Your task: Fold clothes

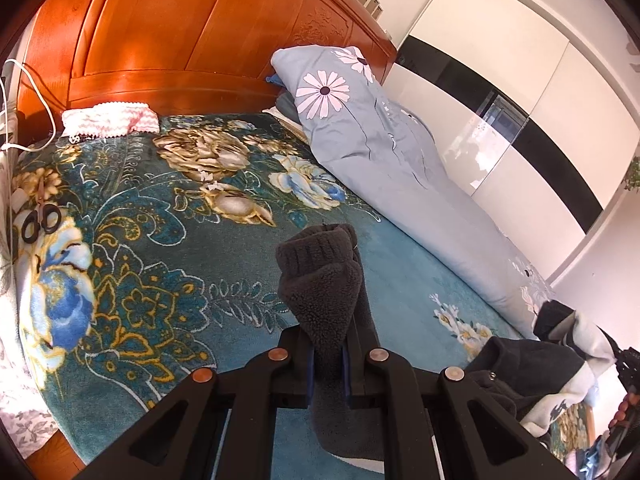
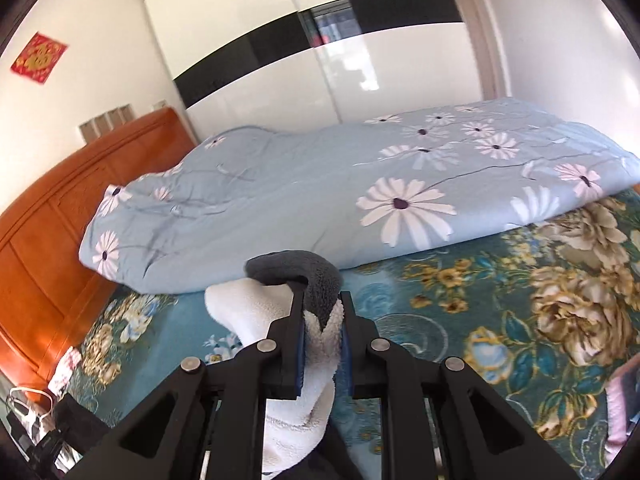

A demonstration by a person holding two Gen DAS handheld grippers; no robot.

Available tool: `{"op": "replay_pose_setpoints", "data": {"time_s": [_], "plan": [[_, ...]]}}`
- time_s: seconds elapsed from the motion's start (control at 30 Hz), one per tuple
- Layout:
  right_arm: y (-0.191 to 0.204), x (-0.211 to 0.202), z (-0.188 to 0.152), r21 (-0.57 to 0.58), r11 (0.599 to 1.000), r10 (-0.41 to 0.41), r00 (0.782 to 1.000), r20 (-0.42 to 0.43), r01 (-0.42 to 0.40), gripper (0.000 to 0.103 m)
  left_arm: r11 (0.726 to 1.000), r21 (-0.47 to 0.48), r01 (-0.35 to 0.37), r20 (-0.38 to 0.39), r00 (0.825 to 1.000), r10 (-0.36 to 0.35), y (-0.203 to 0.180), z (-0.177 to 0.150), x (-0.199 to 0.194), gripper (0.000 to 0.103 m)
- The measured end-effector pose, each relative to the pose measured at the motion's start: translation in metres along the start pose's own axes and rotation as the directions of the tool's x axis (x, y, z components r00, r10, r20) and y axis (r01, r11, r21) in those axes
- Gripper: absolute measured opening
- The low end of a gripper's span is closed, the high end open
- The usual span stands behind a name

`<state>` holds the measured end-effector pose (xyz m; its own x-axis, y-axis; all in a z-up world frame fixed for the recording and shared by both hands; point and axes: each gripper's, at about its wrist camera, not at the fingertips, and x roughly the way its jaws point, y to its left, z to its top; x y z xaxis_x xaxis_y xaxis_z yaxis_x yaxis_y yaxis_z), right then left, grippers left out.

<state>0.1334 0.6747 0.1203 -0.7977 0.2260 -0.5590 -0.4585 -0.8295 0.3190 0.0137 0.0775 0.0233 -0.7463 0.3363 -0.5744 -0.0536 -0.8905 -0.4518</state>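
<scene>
Floral bed [image 1: 160,280]; tools tilted downward (both pinching fleece garment [image 1: 320,288]).

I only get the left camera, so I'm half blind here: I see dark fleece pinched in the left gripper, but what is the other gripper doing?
Observer: The right gripper is shut on white and grey fleece.
Operator: Is it over the bed too?
Observer: Yes, above the floral blanket, facing the blue quilt.
Operator: Anything on the wall I can't see?
Observer: A red and gold paper square hangs left of the wardrobe.
</scene>
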Motion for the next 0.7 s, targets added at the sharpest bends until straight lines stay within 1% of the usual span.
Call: {"op": "replay_pose_setpoints", "data": {"time_s": [0.1, 0.2, 0.33, 0.4, 0.53, 0.63, 0.7], "plan": [[-0.041, -0.015, -0.007, 0.077, 0.996, -0.056, 0.998, 0.017, 0.055, 0.015, 1.0, 0.01, -0.016, 0.01, 1.0, 0.016, -0.001, 0.006, 0.005, 0.01], [-0.074, -0.024, -0.022, 0.138, 0.987, -0.086, 0.996, -0.008, 0.086, 0.015, 0.999, 0.005, -0.035, 0.032, 0.999, 0.034, 0.003, 0.019, 0.009, 0.01], [-0.096, -0.039, -0.047, 0.168, 0.983, -0.078, 0.997, -0.017, 0.08, 0.015, 0.998, -0.002, -0.063, 0.066, 0.996, 0.063, 0.013, 0.046, 0.015, 0.01], [-0.098, -0.048, -0.057, 0.174, 0.982, -0.068, 0.998, -0.015, 0.07, 0.015, 0.997, -0.008, -0.077, 0.079, 0.994, 0.077, 0.02, 0.062, 0.018, 0.01], [-0.09, -0.069, -0.076, 0.167, 0.985, -0.035, 0.999, -0.005, 0.035, 0.015, 0.997, -0.006, -0.079, 0.081, 0.994, 0.079, 0.034, 0.092, 0.024, 0.01], [-0.079, -0.08, -0.092, 0.14, 0.99, -0.022, 1.0, -0.005, 0.022, 0.015, 0.996, 0.004, -0.084, 0.054, 0.995, 0.084, 0.043, 0.101, 0.034, 0.01], [-0.078, -0.081, -0.105, 0.136, 0.99, -0.028, 0.999, -0.028, 0.032, 0.015, 0.996, 0.011, -0.091, 0.014, 0.996, 0.091, 0.048, 0.098, 0.046, 0.01]]}}
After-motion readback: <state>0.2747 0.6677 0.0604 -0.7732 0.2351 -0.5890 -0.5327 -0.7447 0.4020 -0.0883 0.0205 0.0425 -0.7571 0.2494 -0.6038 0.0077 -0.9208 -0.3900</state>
